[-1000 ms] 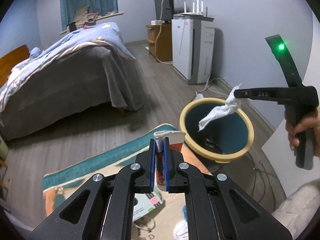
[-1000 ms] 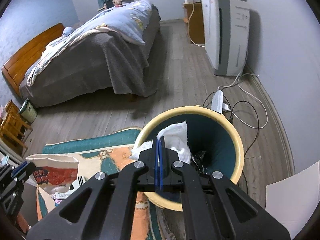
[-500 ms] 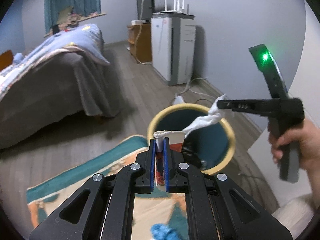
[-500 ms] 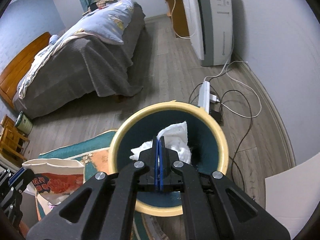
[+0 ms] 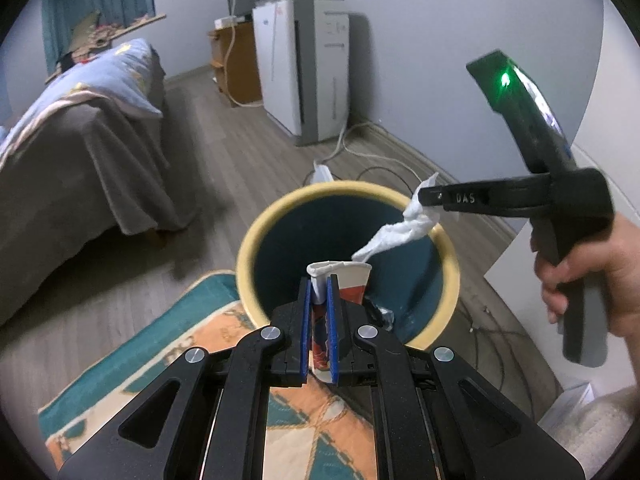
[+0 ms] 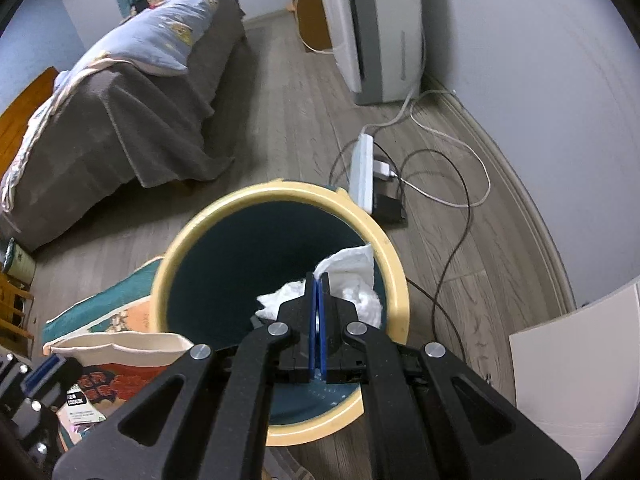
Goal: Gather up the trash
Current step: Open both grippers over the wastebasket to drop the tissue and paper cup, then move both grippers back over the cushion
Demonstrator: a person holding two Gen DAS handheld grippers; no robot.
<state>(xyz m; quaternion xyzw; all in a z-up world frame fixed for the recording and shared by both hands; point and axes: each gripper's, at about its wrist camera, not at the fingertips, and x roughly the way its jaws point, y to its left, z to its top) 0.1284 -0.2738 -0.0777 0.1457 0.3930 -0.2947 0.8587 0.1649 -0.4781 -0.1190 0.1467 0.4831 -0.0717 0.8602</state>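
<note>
tissue (image 6: 352, 276) and cup (image 5: 340, 280) over bin (image 6: 176, 264)

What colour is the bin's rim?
Pale yellow rim around a dark teal inside; clearest in the right wrist view.

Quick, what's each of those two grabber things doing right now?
Left gripper: closed on a flattened paper cup, over the bin.
Right gripper: closed on a white tissue, over the bin.

Bedroom with pale grey walls (image 5: 420, 40) and grey wood-look floor (image 6: 288, 112). Ahead and to the left of the hand-held gripper there's a bed (image 5: 72, 160) under a grey cover and blue quilt, teal curtains (image 5: 96, 4) behind it. A white appliance (image 6: 380, 28) stands against the right wall, cables and a power strip (image 6: 362, 172) on the floor nearby, patterned rug (image 5: 192, 344) right underneath.
</note>
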